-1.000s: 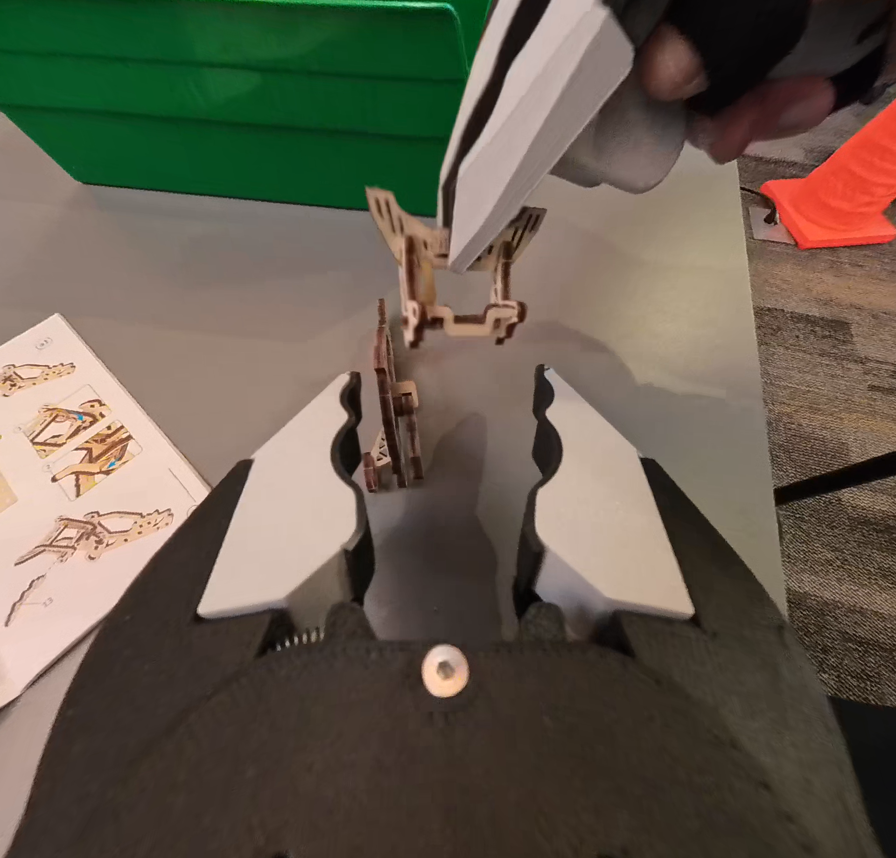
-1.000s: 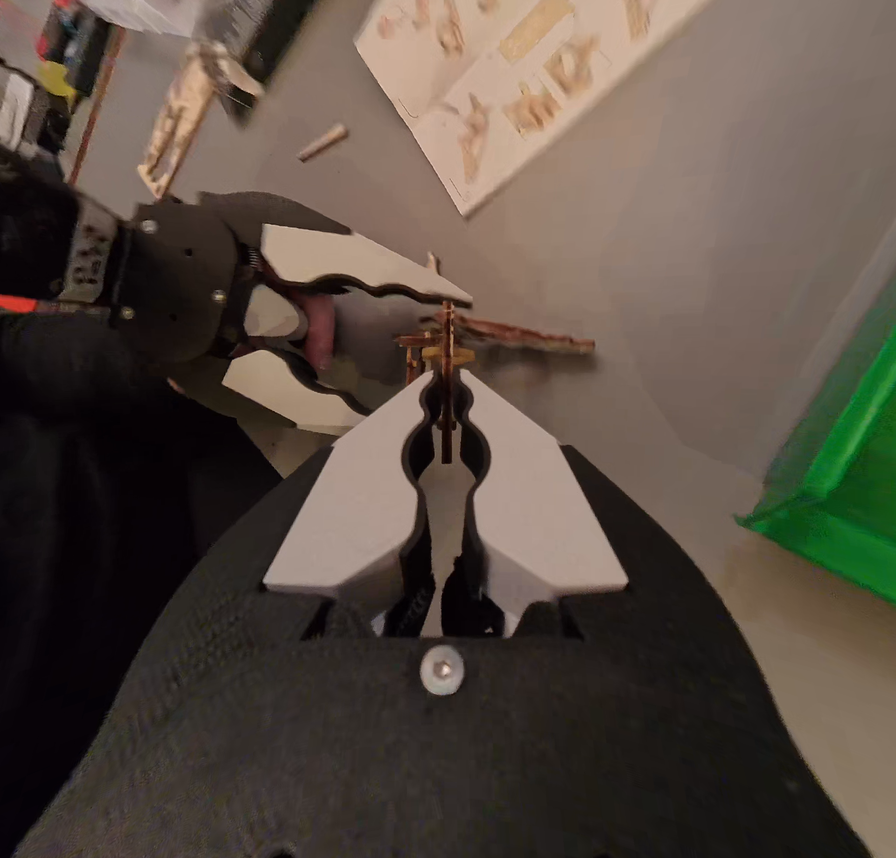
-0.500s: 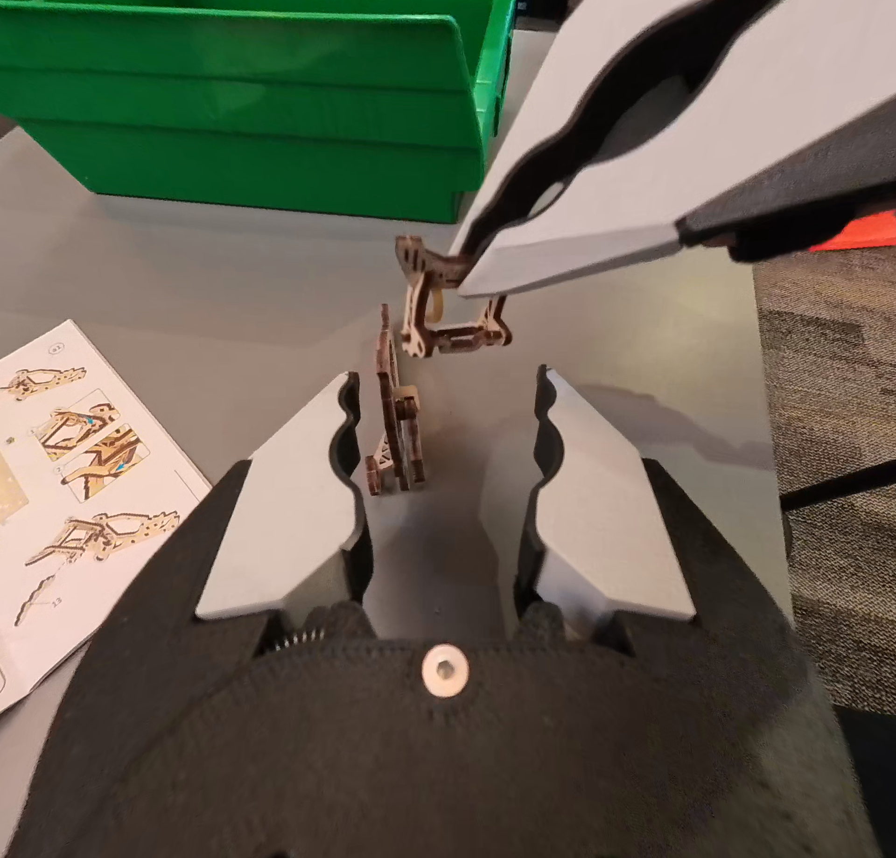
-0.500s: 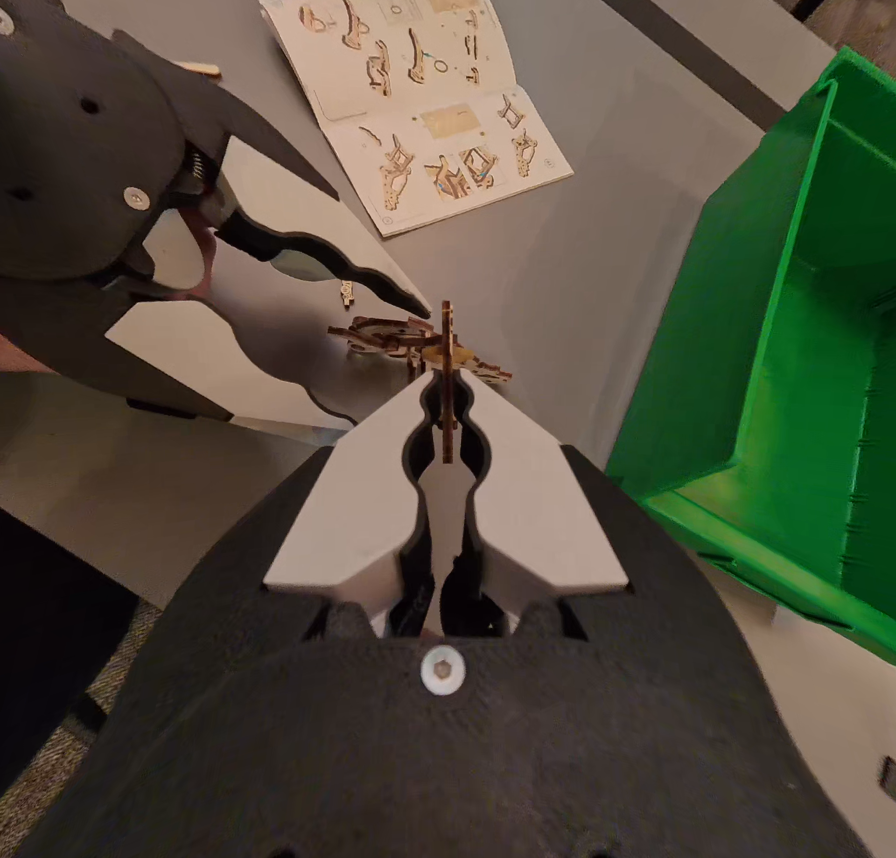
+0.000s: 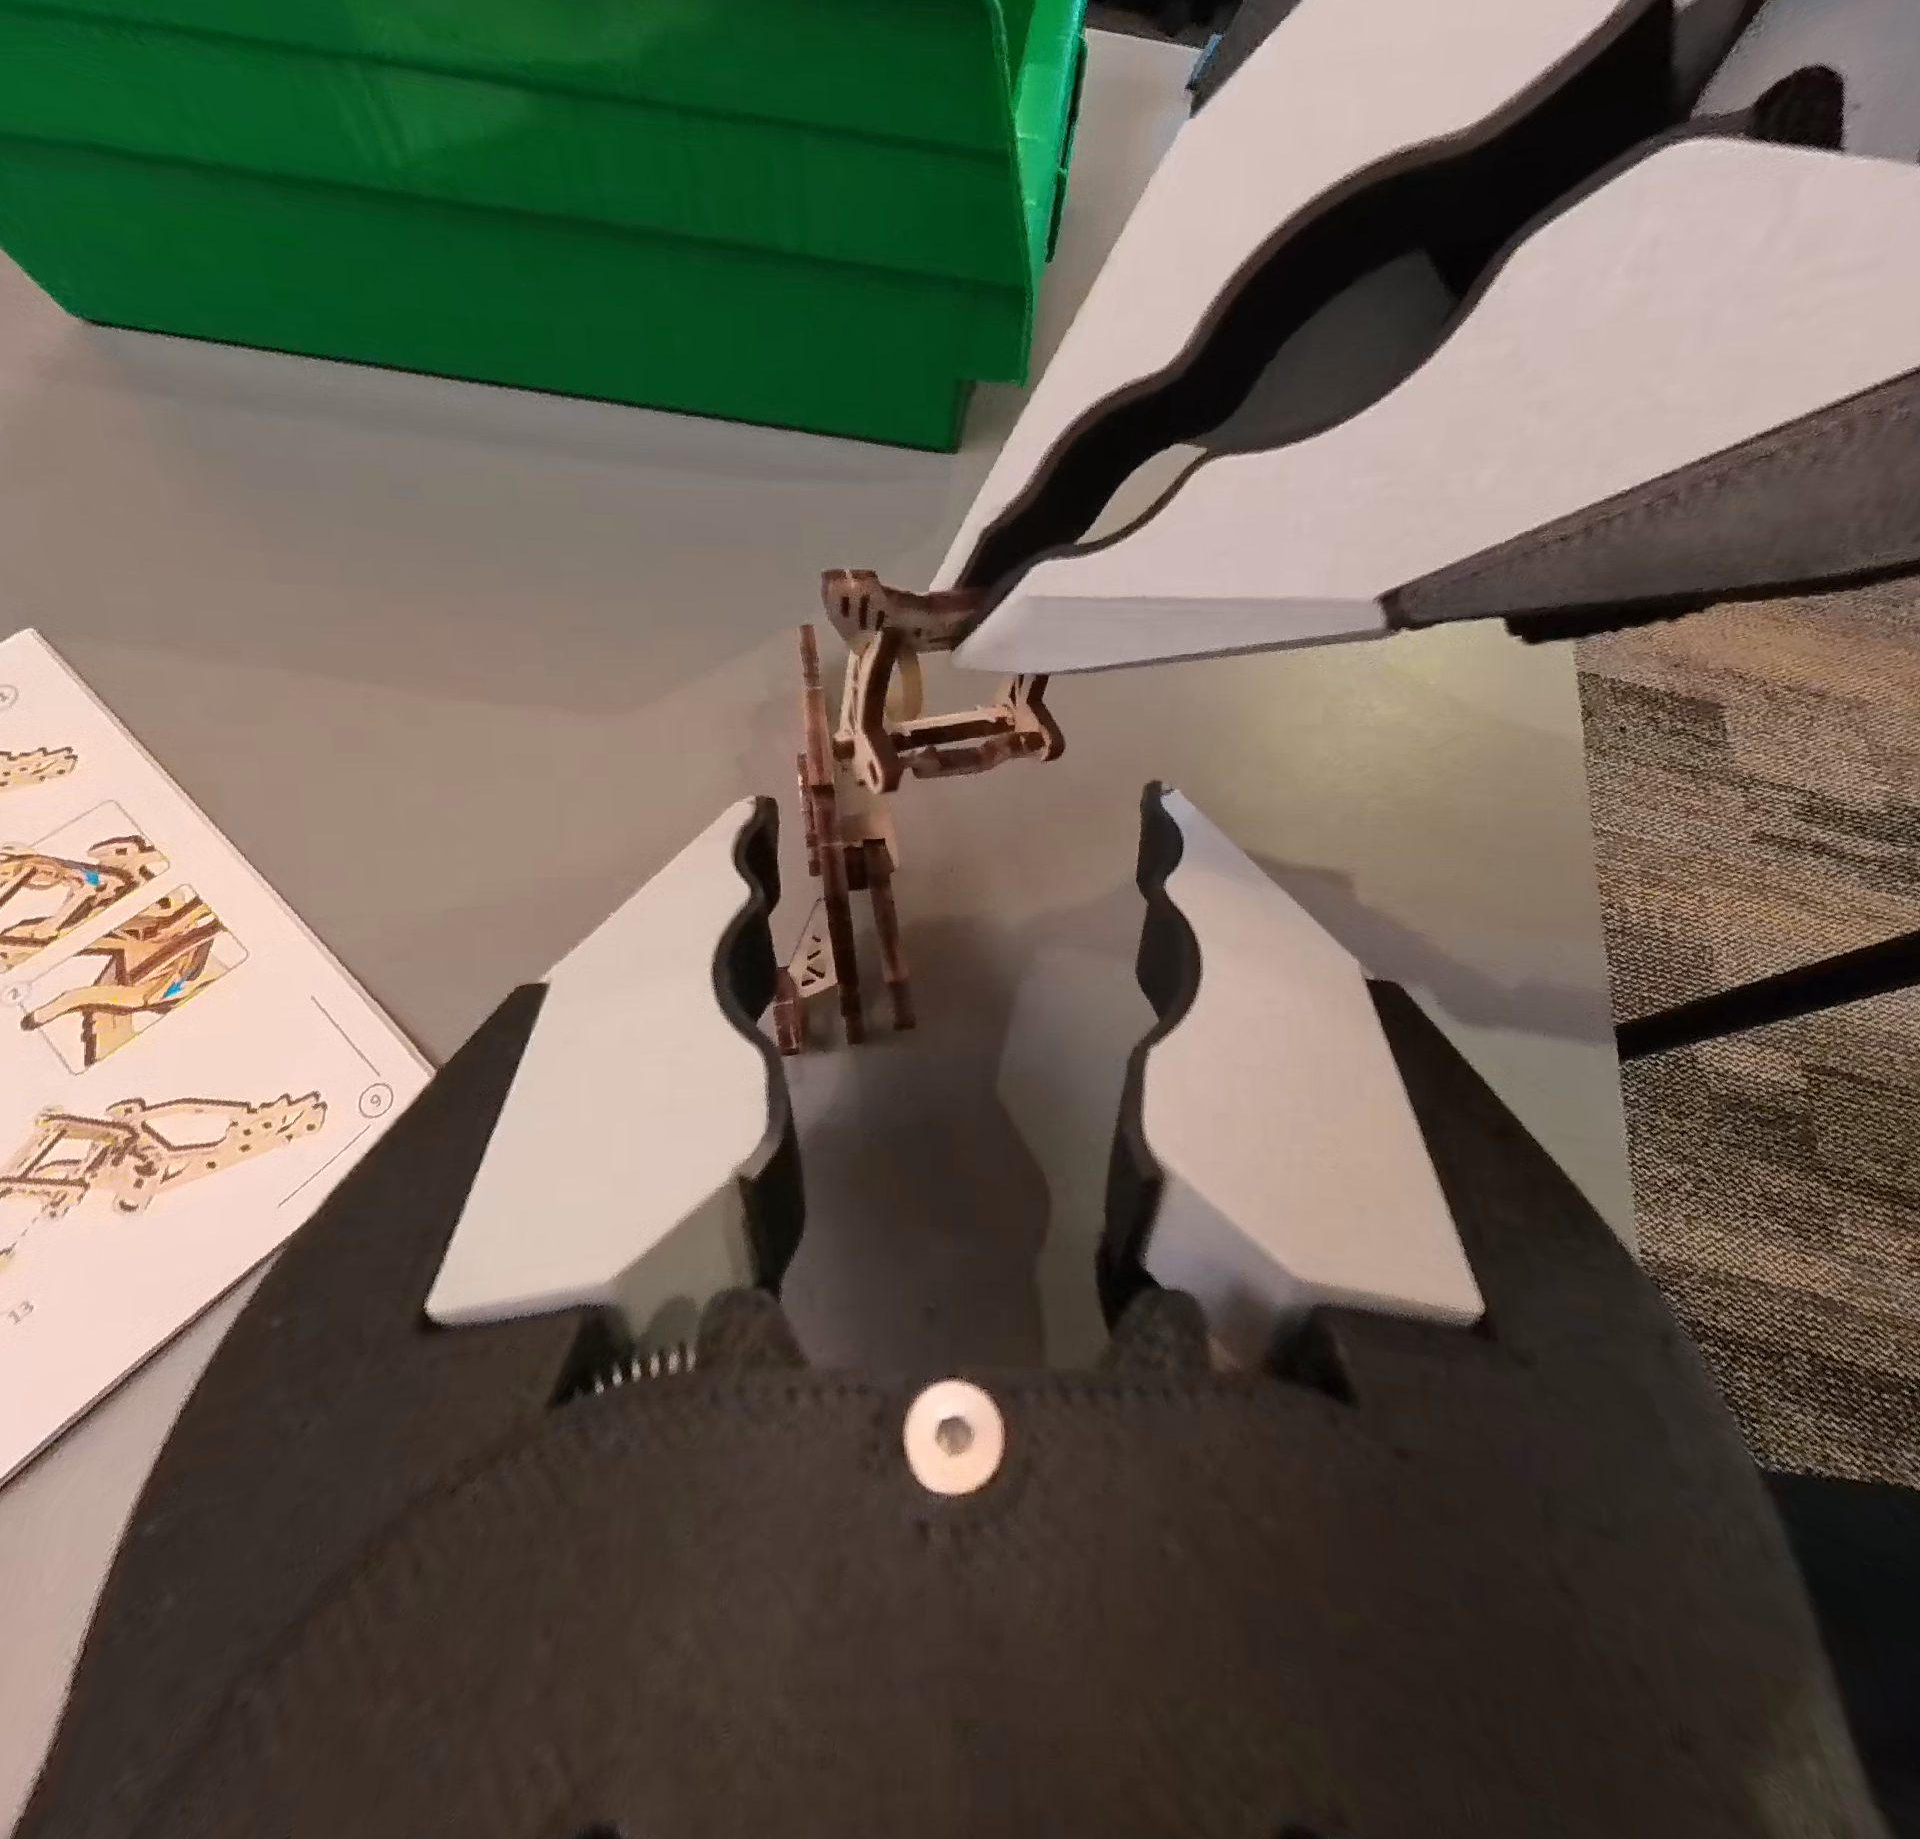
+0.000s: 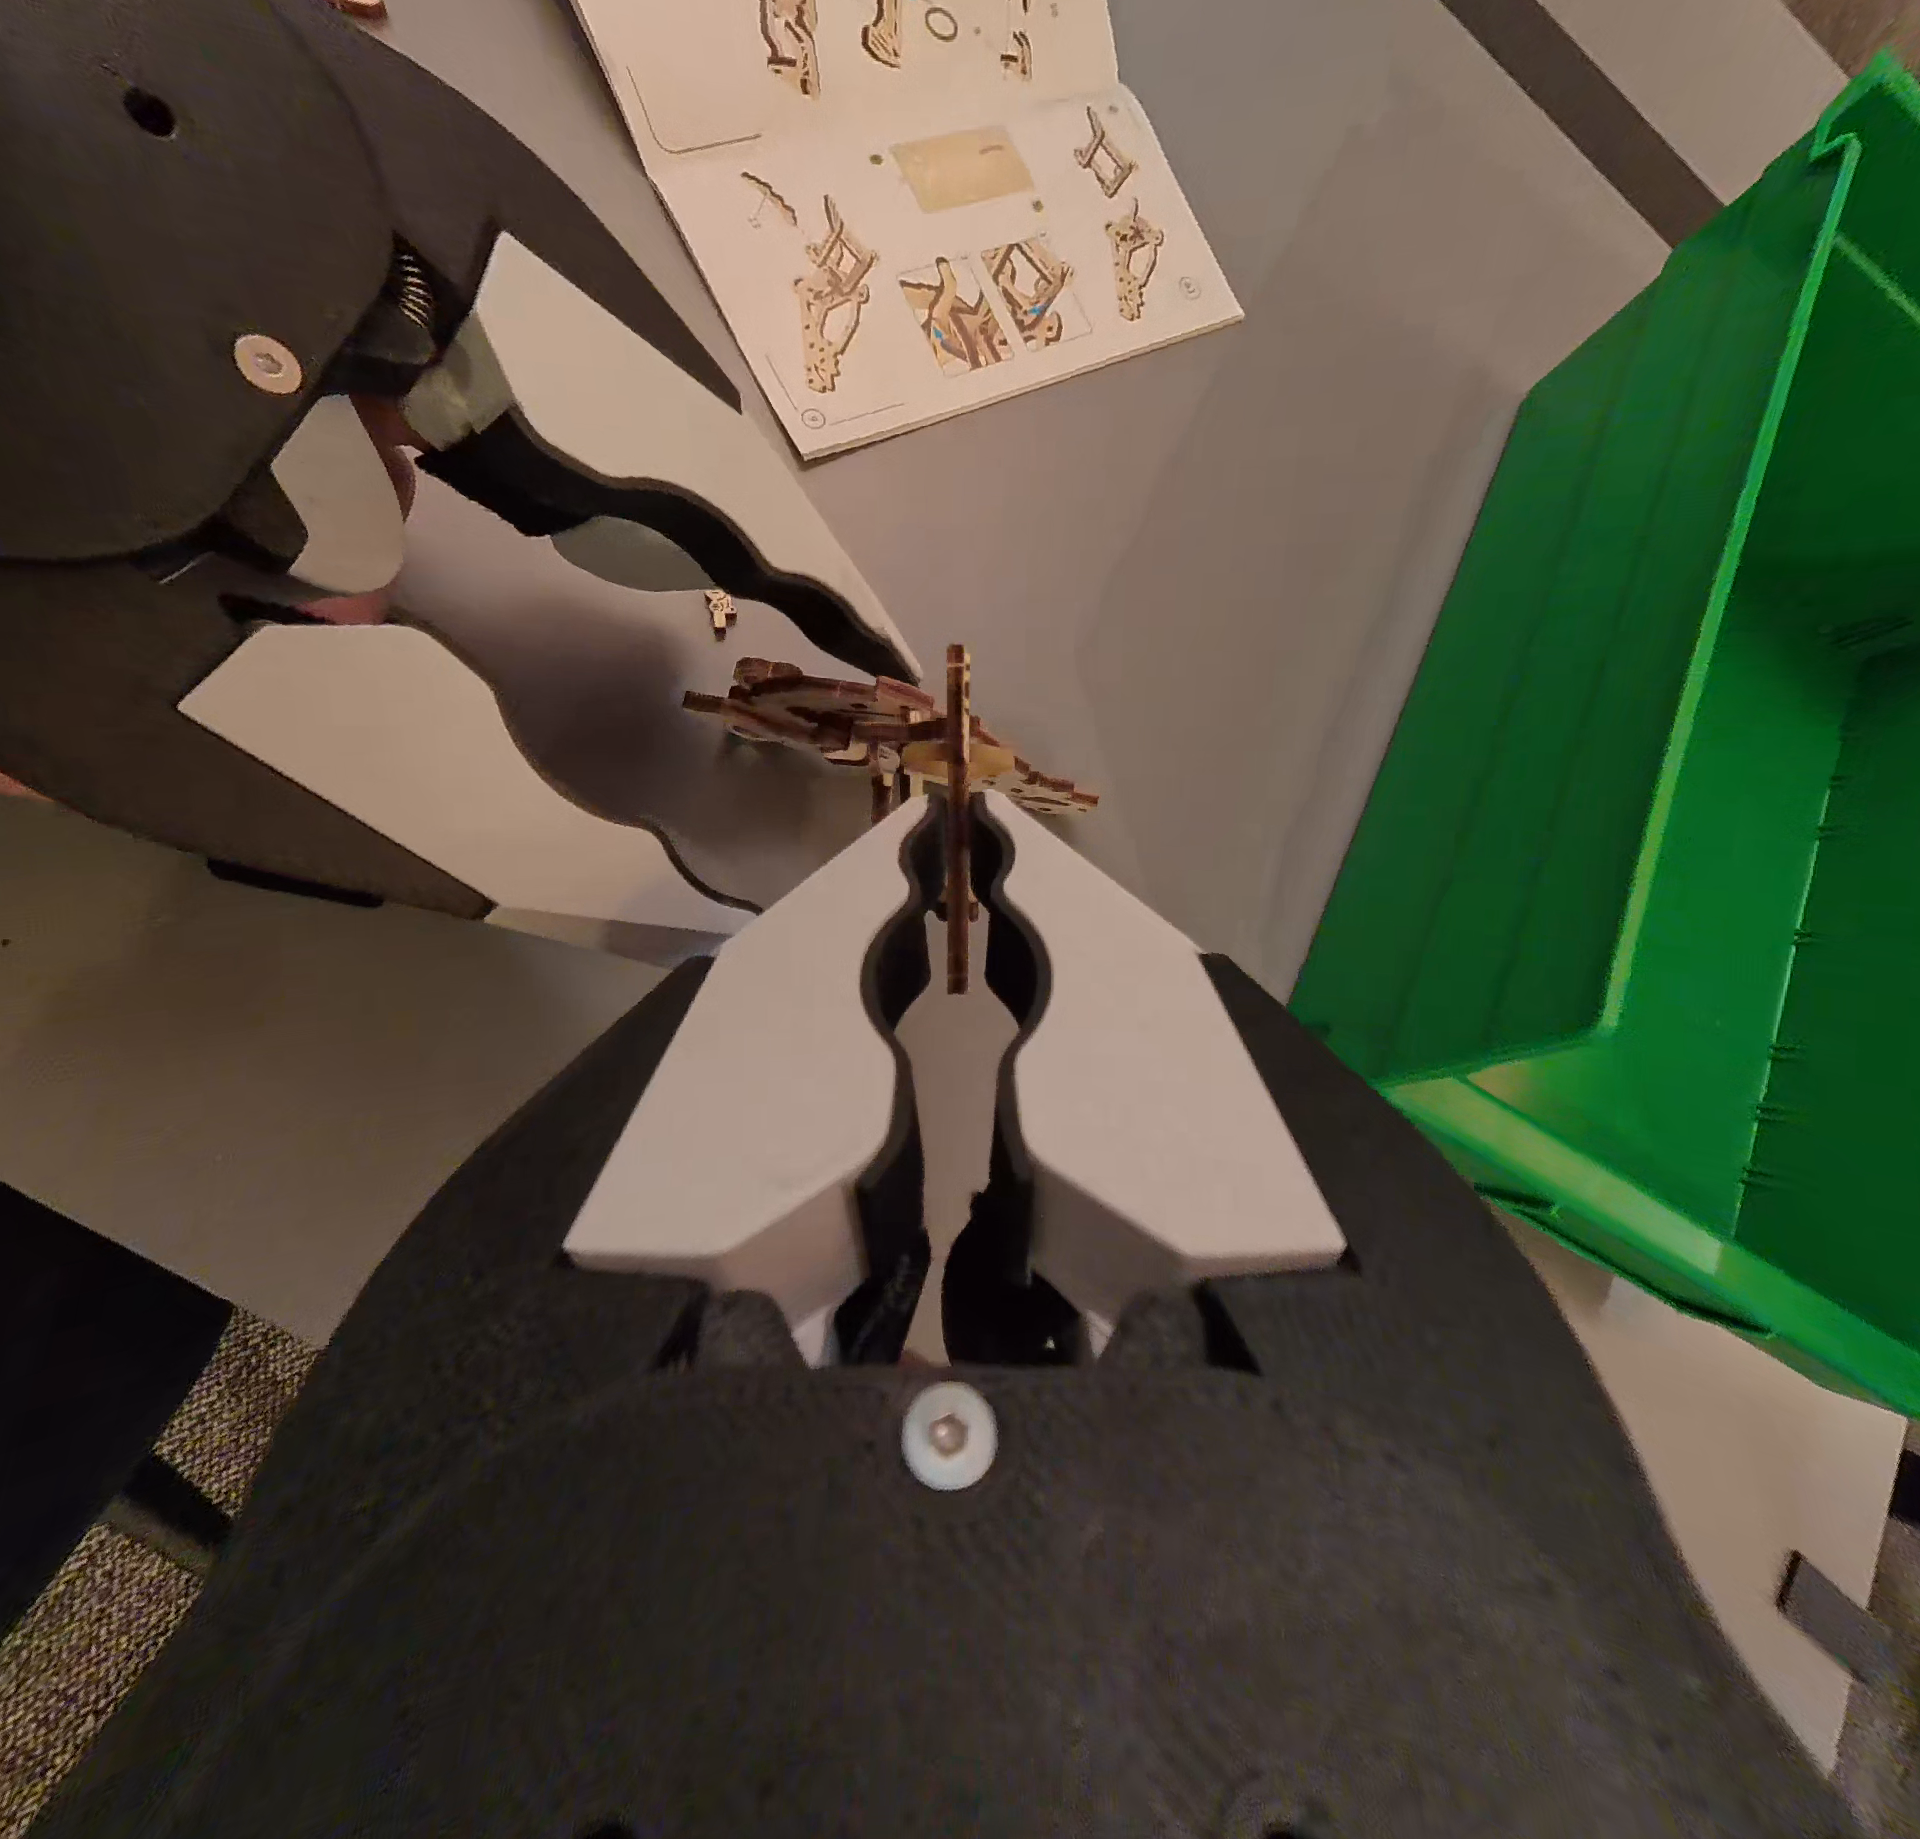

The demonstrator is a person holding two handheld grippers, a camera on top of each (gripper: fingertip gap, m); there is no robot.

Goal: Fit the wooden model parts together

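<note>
A small wooden sub-assembly point(image 5: 844, 916) stands on edge on the grey table point(image 5: 416, 646), just inside my left gripper's left finger. My left gripper point(image 5: 951, 813) is open around it without gripping; it also shows open in the right wrist view point(image 6: 821, 781). My right gripper point(image 6: 956, 802) is shut on a wooden frame part point(image 6: 956, 854), which it grips by a thin plate. In the left wrist view the right gripper point(image 5: 971, 620) comes in from the upper right and holds the frame part point(image 5: 956, 729) against the top of the standing sub-assembly, also seen in the right wrist view point(image 6: 810, 719).
A green bin point(image 5: 520, 179) stands at the back of the table, on the right in the right wrist view point(image 6: 1662, 750). An open instruction booklet point(image 5: 156, 1010) lies at the left. A tiny loose wooden piece point(image 6: 717, 610) lies under the left gripper. The table edge and carpet point(image 5: 1766, 854) are at the right. Both grippers' tips are close together, under 4 cm apart.
My right gripper has turned and lowered the frame part from above down onto the top of the standing sub-assembly. My left gripper has stayed open in place.
</note>
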